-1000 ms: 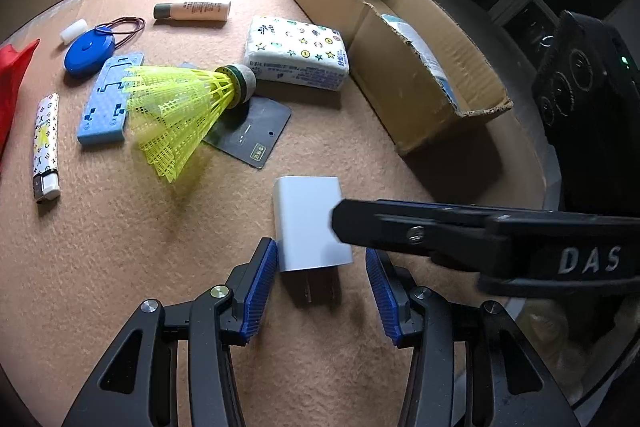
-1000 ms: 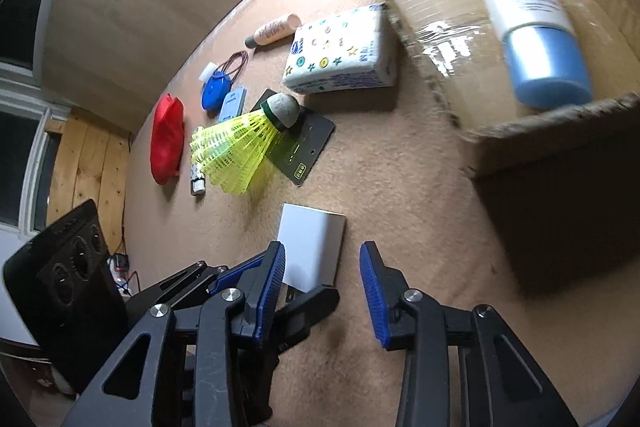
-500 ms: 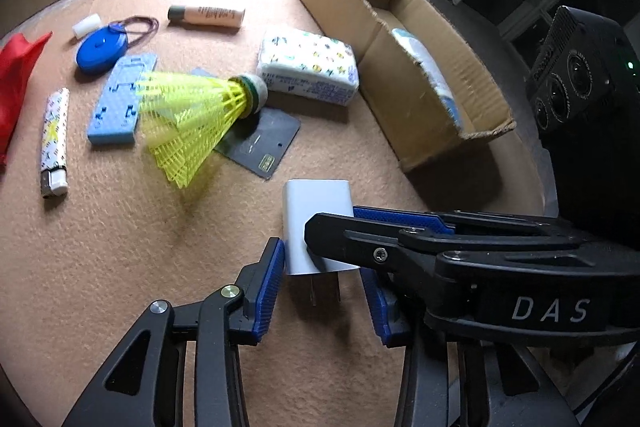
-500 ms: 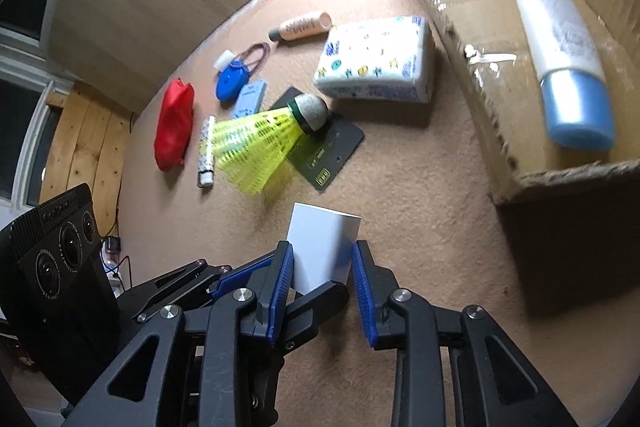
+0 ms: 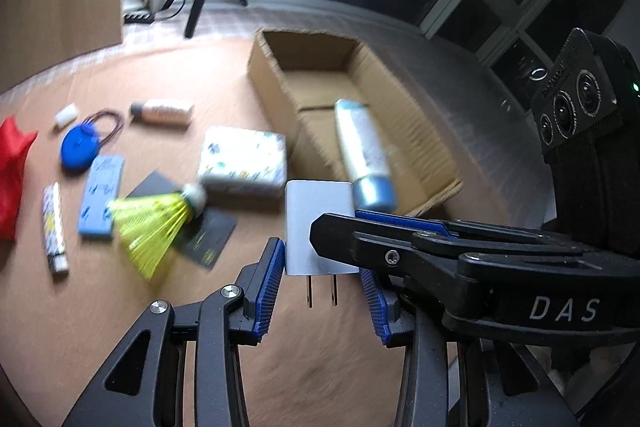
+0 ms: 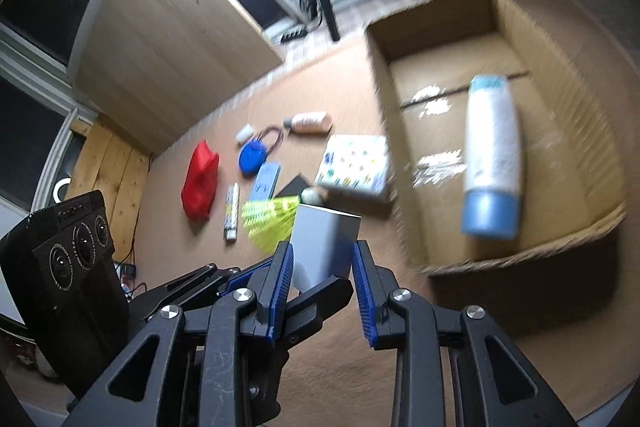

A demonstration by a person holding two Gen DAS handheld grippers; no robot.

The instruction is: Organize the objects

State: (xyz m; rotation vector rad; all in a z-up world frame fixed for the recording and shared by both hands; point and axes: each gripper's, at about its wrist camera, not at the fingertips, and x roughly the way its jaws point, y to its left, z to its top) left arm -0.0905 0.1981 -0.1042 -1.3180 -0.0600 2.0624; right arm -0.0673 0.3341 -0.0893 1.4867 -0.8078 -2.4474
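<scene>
Above the brown carpet, two grippers are squeezing one white charger.
Both the left gripper and the right gripper are pinching its sides, prongs pointing down. Just beyond the charger, the cardboard box is holding a white tube. Left of that box, a yellow shuttlecock, a patterned tissue pack and a red pouch are lying.

Right gripper clamped the white charger at centre, off the mat; cardboard box at 2 o'clock held a blue-capped bottle.
</scene>
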